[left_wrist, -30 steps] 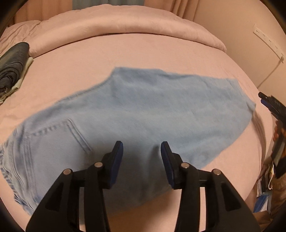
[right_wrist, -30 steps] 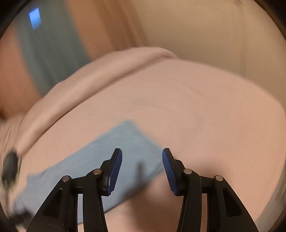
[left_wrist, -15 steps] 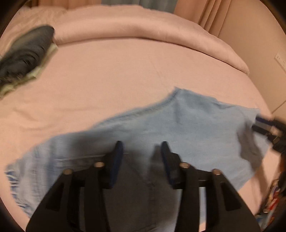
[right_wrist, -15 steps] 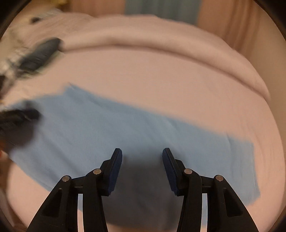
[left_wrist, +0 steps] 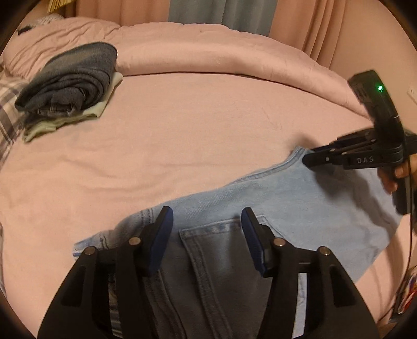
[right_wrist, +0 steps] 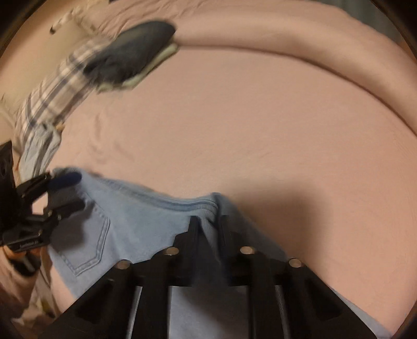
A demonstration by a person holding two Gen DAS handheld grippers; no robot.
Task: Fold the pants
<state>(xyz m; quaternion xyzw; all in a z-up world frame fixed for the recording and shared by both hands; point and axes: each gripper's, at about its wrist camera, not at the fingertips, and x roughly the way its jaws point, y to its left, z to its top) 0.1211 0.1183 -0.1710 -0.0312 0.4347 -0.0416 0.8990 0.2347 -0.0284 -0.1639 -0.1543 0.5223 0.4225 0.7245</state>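
Note:
Light blue denim pants [left_wrist: 281,198] lie folded on the pink bed, back pocket [left_wrist: 224,250] up. My left gripper [left_wrist: 207,226] is open, jaws wide apart over the waist end by the pocket. My right gripper [right_wrist: 209,221] is shut on the pants' folded far edge [right_wrist: 208,206], cloth pinched between its jaws. In the left wrist view the right gripper [left_wrist: 310,157] sits at the pants' far right corner. In the right wrist view the left gripper [right_wrist: 62,193] shows at the left, open over the pocket [right_wrist: 88,242].
A stack of folded dark jeans [left_wrist: 70,80] on a pale cloth lies at the bed's far left, next to a plaid garment [right_wrist: 52,99]. A rolled pink duvet [left_wrist: 208,49] runs along the back. Curtains [left_wrist: 221,13] hang behind.
Both grippers moved down to the pants. The right gripper went from open to shut on the folded edge. The left gripper moved to the pocket end and stays open.

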